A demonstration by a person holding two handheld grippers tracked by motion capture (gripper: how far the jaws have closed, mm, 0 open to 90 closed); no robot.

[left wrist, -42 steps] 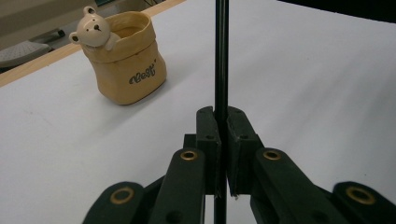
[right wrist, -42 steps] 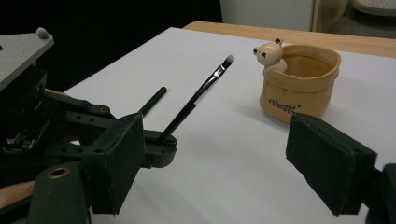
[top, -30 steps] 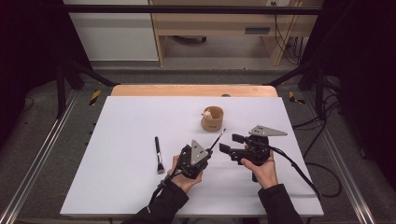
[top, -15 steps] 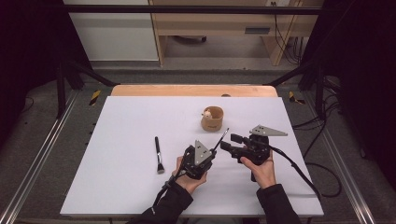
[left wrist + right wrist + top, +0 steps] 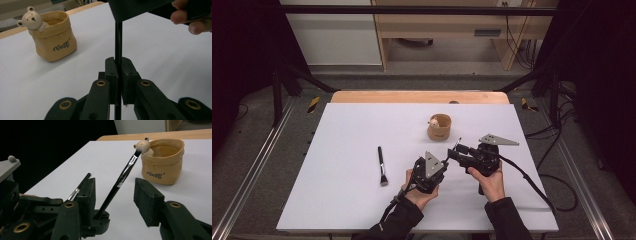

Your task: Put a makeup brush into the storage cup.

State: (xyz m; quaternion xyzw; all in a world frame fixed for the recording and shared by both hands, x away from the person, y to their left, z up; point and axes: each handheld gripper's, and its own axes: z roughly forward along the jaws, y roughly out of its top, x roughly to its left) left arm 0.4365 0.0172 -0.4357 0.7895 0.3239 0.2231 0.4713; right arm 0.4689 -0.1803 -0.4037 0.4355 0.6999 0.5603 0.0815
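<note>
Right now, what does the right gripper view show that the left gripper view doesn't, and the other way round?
Right gripper view: the held brush with its ferrule and bristle tip, a second brush lying on the table, and the right gripper, whose jaws have just been closing and stand open around the held brush. Left gripper view: the left gripper shut on that brush's handle, plus the right hand's fingers. Shared: the handle, the bear pot, the table.
</note>
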